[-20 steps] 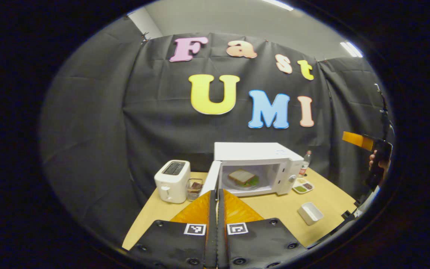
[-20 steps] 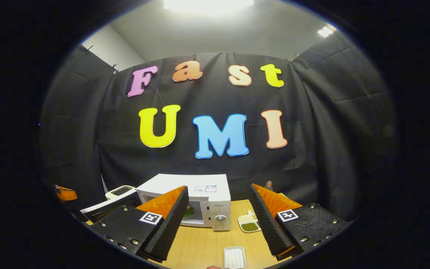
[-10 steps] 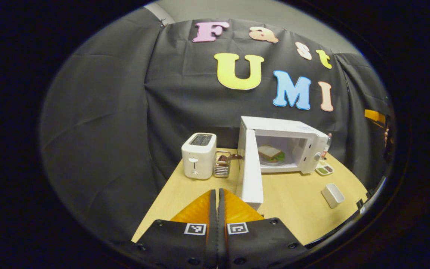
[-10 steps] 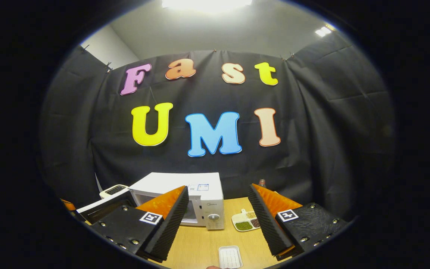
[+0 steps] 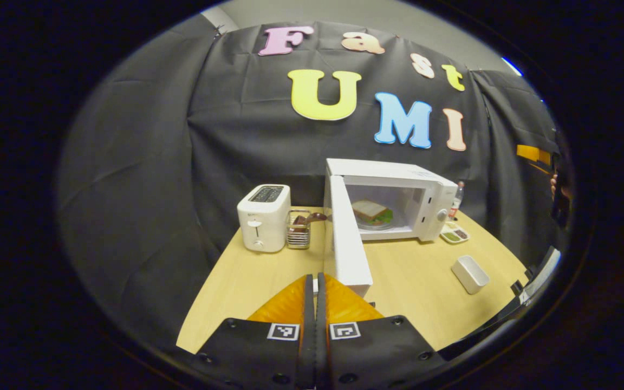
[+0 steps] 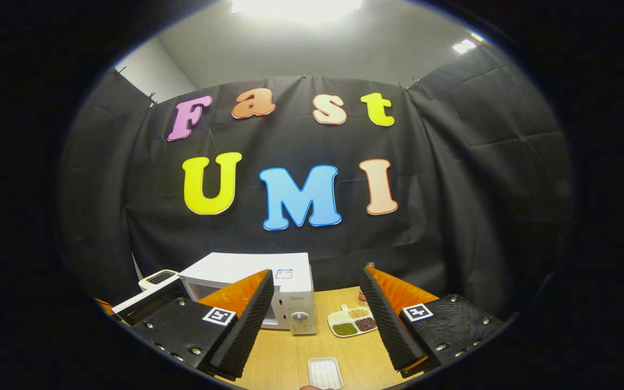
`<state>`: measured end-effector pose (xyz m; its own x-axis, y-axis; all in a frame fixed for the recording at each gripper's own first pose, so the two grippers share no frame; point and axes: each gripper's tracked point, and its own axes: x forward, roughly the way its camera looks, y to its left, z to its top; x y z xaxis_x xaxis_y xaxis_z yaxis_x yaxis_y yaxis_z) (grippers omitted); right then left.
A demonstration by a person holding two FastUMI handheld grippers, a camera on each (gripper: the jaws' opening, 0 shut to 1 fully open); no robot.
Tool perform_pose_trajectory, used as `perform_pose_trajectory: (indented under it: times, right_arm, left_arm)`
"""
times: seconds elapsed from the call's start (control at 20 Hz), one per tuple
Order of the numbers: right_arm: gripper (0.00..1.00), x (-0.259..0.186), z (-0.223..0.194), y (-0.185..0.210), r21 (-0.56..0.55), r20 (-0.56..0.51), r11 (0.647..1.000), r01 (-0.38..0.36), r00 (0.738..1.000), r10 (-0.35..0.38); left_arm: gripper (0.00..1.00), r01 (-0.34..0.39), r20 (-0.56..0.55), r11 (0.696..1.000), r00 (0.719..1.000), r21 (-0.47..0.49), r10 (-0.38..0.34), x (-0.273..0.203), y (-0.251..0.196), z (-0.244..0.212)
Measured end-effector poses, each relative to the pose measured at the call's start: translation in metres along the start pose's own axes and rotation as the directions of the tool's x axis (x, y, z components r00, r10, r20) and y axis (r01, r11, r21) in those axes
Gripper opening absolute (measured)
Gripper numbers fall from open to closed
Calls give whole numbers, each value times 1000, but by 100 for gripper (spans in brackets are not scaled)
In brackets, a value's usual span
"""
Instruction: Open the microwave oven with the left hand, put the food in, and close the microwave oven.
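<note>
— Where's the food?

— The sandwich on its glass plate [image 5: 372, 212] sits inside the white box-shaped microwave oven [image 5: 398, 187], ahead of my left gripper [image 5: 316, 287] and a little to its right. The white door [image 5: 345, 238] stands wide open, its free edge just beyond my fingertips.

— And the grippers?

— Left one has its orange fingers pressed together on nothing. My right gripper [image 6: 316, 303] is spread wide and empty, held high, with the oven's control panel [image 6: 300, 317] ahead between its fingers.

— What's left?

— By my judgement, only closing the door. The risk: with the fingers together I'd push the panel, and a push near the hinge or too hard could slide the whole oven toward the white toaster [image 5: 263, 216] and wire basket [image 5: 299, 229] off to my left — or the door could rebound unlatched.
</note>
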<state>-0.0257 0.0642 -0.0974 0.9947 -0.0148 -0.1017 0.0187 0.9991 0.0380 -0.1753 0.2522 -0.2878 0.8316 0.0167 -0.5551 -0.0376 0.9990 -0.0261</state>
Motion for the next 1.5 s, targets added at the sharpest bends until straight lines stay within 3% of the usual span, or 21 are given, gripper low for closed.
perform_pose_trajectory:
  times: [0.35,0.65,1.25,1.5]
  right_arm:
    - [96,18,18,-7,-21,48,998,-66,997,66]
    - [96,45,15,-26,-13,19,996,-91,996,91]
    - [96,72,28,-43,2,48,991,-134,990,134]
    - [96,78,20,-61,17,30,994,-110,994,109]
  left_arm:
    - [7,84,-23,996,996,12,-84,15,-85,3]
    - [6,139,-38,990,990,-8,-139,38,-144,11]
    - [6,245,-37,970,969,-1,-244,97,-235,40]
    - [6,287,-44,958,957,22,-286,133,-262,51]
